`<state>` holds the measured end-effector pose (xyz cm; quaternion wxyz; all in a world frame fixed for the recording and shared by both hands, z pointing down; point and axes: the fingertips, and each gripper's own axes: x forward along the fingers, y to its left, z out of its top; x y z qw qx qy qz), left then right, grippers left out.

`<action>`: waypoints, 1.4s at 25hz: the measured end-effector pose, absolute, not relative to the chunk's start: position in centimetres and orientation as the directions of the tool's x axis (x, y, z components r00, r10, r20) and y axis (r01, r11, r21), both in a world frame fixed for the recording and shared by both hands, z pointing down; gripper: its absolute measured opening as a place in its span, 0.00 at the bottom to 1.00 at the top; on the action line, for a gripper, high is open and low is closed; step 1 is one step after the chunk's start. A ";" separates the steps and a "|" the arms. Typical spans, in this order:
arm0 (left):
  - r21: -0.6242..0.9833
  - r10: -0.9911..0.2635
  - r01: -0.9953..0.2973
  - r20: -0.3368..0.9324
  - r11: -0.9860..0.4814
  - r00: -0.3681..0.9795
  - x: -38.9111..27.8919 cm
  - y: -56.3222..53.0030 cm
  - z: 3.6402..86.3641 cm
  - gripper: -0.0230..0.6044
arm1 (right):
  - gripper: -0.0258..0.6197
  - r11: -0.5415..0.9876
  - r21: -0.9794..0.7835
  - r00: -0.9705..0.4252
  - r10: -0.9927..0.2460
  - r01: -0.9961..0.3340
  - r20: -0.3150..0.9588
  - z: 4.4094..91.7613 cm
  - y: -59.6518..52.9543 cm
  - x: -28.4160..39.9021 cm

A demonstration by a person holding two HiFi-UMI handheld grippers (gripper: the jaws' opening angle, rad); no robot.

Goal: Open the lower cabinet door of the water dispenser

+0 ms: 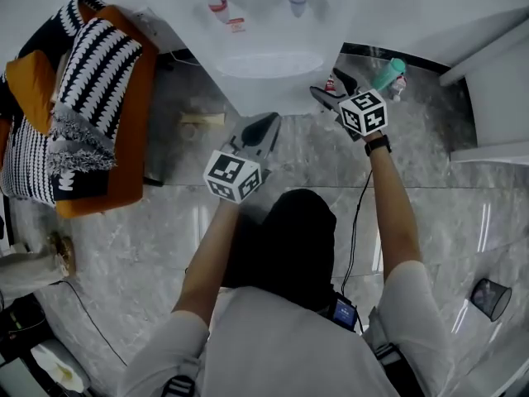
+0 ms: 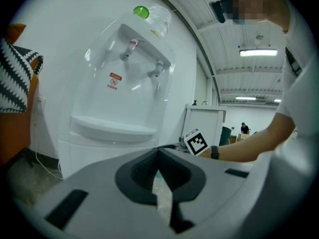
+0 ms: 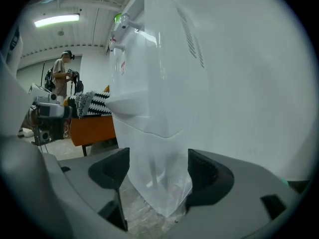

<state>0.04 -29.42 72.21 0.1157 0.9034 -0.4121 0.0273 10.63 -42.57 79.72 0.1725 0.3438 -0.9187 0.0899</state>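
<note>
Right tool (image 3: 158,169) gapes wide before water dispenser (image 3: 164,83).

"How was the light?"

"Bright and even. The ceiling strip lights (image 2: 258,53) up ahead of my left gripper (image 2: 158,156) burned out to white, and the glossy floor (image 1: 463,197) beneath me threw back pale streaks."

"Any blur?"

"Both gripper views bent hard at their edges, with black corners. The water dispenser (image 3: 164,83) ahead of my right gripper (image 3: 158,158) looked washed out, with faint shadows. Whatever sat nearest the lenses was soft."
</note>
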 end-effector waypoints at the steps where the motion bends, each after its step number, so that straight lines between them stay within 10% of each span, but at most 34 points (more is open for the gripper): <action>1: 0.188 -0.740 -0.753 0.145 -0.631 0.657 -0.1 -29.5 72.2 0.05 | 0.59 0.752 -0.039 -0.706 -0.598 -0.658 0.379 79.7 -43.0 10.3; 35: 0.250 -0.746 -0.745 0.111 -0.619 0.657 -2.5 -29.4 72.0 0.05 | 0.45 0.718 -0.003 -0.632 -0.610 -0.696 0.477 80.0 -40.6 10.2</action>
